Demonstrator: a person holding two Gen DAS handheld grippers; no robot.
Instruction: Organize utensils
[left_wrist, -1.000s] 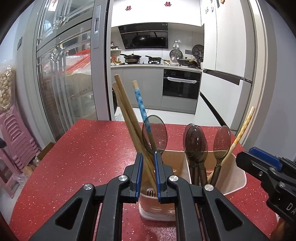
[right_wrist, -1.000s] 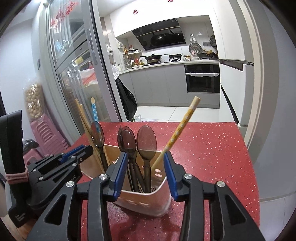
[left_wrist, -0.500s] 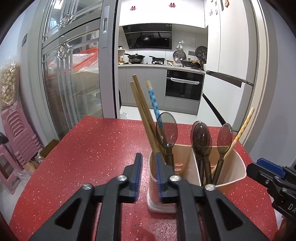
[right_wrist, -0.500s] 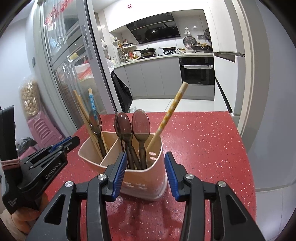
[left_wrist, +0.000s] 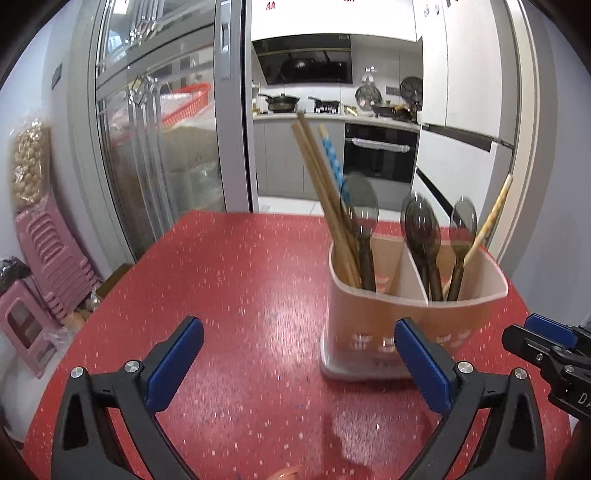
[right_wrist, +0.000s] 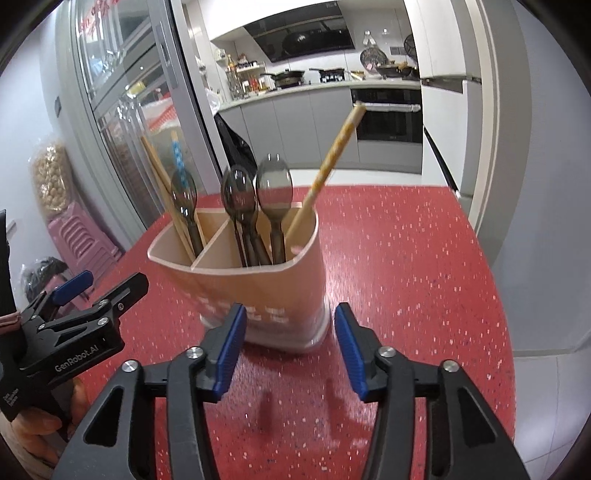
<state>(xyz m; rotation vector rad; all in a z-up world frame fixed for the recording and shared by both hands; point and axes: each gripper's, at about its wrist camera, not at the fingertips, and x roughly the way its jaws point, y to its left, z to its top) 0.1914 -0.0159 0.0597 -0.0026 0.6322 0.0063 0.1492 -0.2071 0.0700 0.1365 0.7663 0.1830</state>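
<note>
A beige two-part utensil holder (left_wrist: 413, 306) (right_wrist: 258, 291) stands on the red speckled table (left_wrist: 240, 280). Its left part holds wooden chopsticks (left_wrist: 325, 192), a blue patterned chopstick (left_wrist: 332, 162) and one dark spoon (left_wrist: 360, 210). The right part holds dark spoons (right_wrist: 274, 181) and a yellow patterned chopstick (right_wrist: 328, 162). My left gripper (left_wrist: 297, 328) is opening and stands very wide, short of the holder, with nothing between its pads. My right gripper (right_wrist: 290, 314) is opening too, its tips just in front of the holder's base and off it.
The table edge (right_wrist: 491, 258) runs close on the right, with floor beyond. Pink stacked stools (left_wrist: 48, 258) and a glass sliding door (left_wrist: 155, 147) lie to the left, a kitchen behind. A hand (right_wrist: 37, 424) holds the left gripper (right_wrist: 107, 284).
The left gripper let go of the dark spoon in the left part, drew back and opened wide. The right gripper also drew back and widened a little. The holder stayed put.
</note>
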